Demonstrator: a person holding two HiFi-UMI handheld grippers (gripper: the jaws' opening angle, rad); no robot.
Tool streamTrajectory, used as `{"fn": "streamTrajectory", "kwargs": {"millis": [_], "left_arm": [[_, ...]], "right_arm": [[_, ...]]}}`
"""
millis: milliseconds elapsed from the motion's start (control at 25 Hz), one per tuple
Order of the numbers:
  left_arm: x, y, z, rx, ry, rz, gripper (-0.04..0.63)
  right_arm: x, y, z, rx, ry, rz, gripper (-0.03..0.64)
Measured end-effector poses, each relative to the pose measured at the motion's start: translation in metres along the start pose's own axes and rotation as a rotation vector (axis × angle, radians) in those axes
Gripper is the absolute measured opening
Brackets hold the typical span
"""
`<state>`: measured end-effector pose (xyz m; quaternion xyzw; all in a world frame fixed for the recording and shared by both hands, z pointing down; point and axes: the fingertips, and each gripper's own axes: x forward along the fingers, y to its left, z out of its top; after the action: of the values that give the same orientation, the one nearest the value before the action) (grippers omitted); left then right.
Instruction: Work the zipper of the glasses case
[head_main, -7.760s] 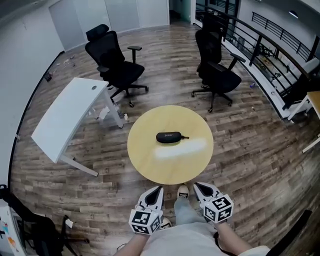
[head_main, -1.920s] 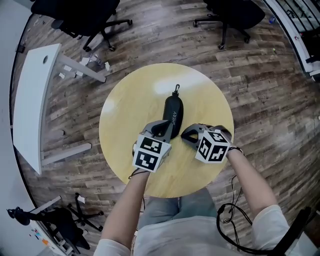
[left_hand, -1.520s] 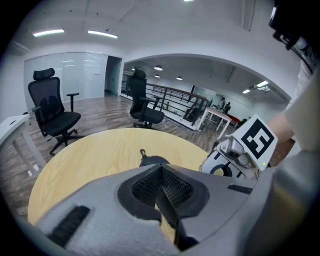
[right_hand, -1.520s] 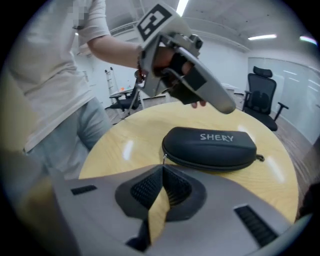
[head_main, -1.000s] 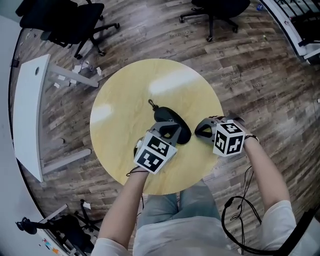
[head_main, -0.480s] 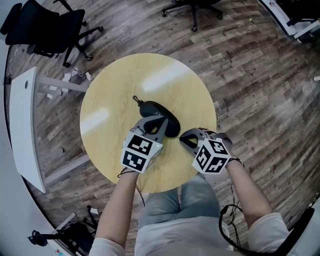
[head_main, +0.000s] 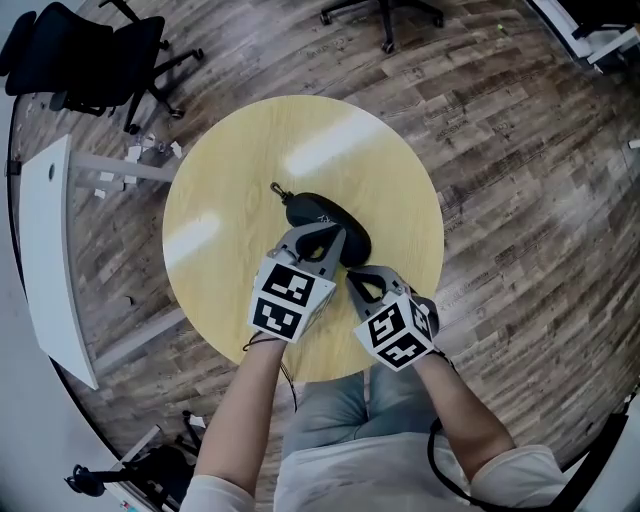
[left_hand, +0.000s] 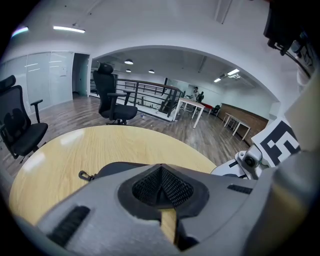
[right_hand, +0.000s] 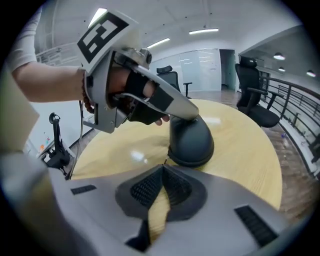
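The black glasses case (head_main: 318, 212) lies slanted on the round yellow table (head_main: 230, 200), with its small clip (head_main: 277, 190) at the far-left end. My left gripper (head_main: 322, 233) is shut and rests its tips on top of the case. The left gripper view shows the case (left_hand: 117, 170) and the clip (left_hand: 85, 175) just beyond its closed tips (left_hand: 161, 167). My right gripper (head_main: 350, 272) is shut at the case's near end (right_hand: 192, 142). Its tips (right_hand: 162, 168) meet a thin dark tab sticking out there; I cannot tell whether it is pinched.
A white desk (head_main: 45, 260) stands left of the table and a black office chair (head_main: 70, 50) at the top left. Another chair's base (head_main: 380, 10) shows at the top. Wooden floor surrounds the table. The person's legs are at the near rim.
The right gripper has come in from the right to the case's near end. The left gripper stays on the case, which had earlier been turned so its clip points far left.
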<state>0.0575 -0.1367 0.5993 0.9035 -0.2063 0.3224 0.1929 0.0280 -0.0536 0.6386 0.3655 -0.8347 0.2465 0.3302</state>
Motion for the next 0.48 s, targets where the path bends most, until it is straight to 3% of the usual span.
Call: {"fn": "streamTrajectory", "kwargs": {"millis": [200,320,480], "left_arm": [[0.001,0.001,-0.001,0.005,-0.004,-0.011,0.006],[-0.009,0.001,-0.001,-0.026,-0.024,0.009,0.006],[-0.090,-0.013,0.038,-0.114,-0.305,0.149,0.006]], "right_arm": [[-0.014,-0.015,-0.008,0.001,-0.020,-0.085,0.002],[-0.047,-0.022,-0.008,0.045,-0.097,-0.125,0.002],[-0.118,-0.016,0.020,0.080,-0.285,-0.087,0.002]]}}
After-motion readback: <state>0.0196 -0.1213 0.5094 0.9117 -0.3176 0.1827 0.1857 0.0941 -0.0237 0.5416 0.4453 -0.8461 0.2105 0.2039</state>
